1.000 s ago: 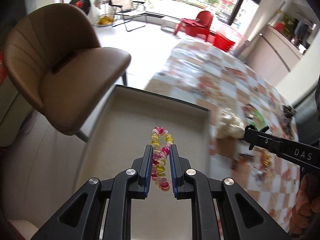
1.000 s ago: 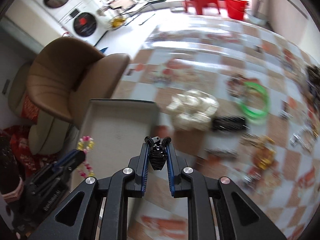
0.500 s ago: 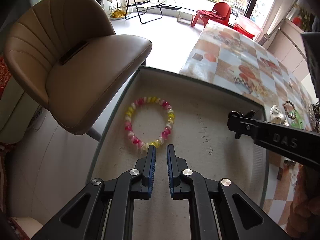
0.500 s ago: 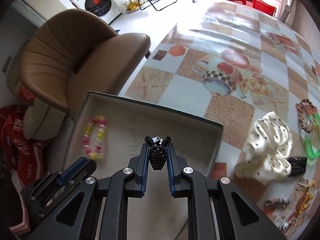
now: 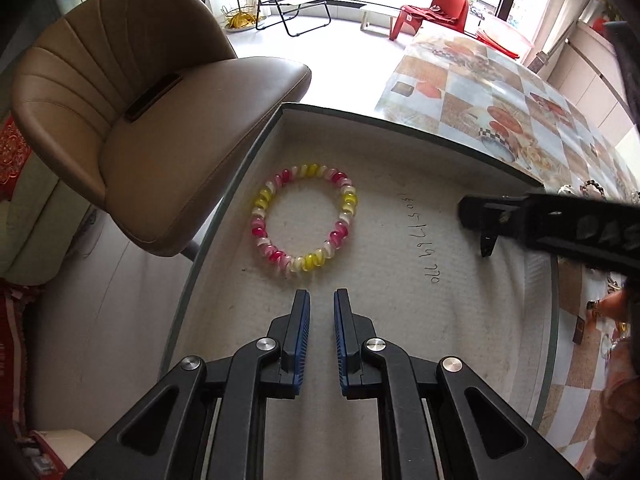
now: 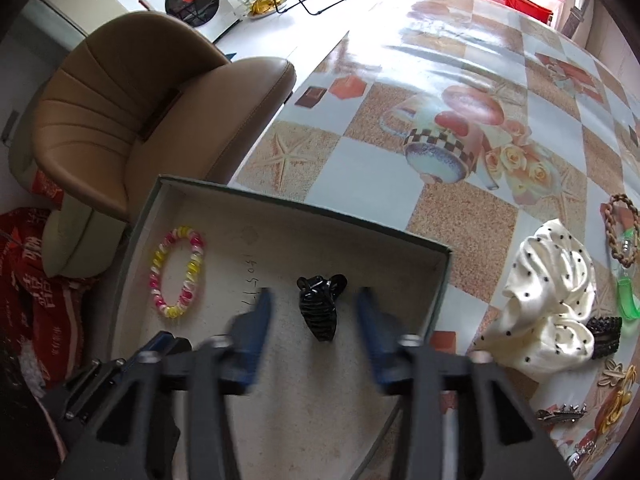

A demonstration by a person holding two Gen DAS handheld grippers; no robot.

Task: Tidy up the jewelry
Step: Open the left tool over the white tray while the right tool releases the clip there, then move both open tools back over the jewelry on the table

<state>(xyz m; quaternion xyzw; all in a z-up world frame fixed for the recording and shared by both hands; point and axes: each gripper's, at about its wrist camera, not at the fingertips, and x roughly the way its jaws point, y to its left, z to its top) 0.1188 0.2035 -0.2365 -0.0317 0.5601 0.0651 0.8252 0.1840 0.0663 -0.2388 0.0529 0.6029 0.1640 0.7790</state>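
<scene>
Right wrist: black hair claw (image 6: 320, 306) between just-opened right tongs (image 6: 316, 300), untouched.

Left gripper (image 5: 322, 312) dropped the pink-yellow spiral hair tie (image 5: 304, 220); it lay flat near the box's (image 5: 400, 128) left edge, jaws shut and empty just short of it. Right gripper (image 6: 314, 312) came over the box, jaws just opened, black claw clip (image 6: 320, 306) lay loose between them on the box floor.
</scene>
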